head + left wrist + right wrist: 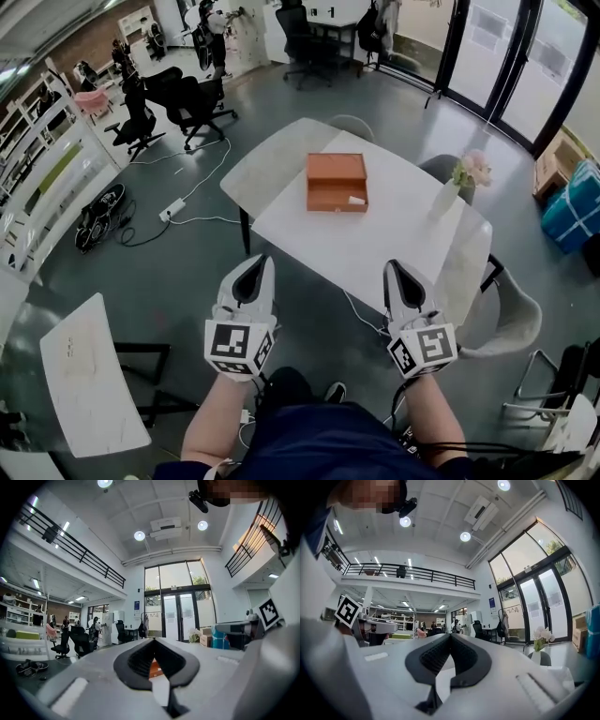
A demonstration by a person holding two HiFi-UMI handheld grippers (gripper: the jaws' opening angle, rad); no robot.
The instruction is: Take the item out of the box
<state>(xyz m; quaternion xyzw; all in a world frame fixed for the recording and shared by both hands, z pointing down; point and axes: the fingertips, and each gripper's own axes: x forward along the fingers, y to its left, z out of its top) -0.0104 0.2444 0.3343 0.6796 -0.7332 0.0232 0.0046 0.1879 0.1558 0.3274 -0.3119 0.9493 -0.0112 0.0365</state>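
Note:
An orange box point(337, 182) lies on the white table point(375, 244), toward its far side, with a small white tag on its near face. Its lid looks closed, so any item inside is hidden. Both grippers hover short of the table's near edge, well apart from the box. My left gripper point(262, 259) is shut and holds nothing. My right gripper point(389, 266) is also shut and holds nothing. In the left gripper view a sliver of the orange box point(154, 668) shows through the gap behind the closed tips point(153, 640). The right gripper view shows closed tips point(450, 635) too.
A white vase of pink flowers point(450, 192) stands on the table right of the box. Grey chairs point(511, 314) sit around the table. A small white table point(89, 375) stands at lower left. Cables and a power strip point(172, 209) lie on the floor.

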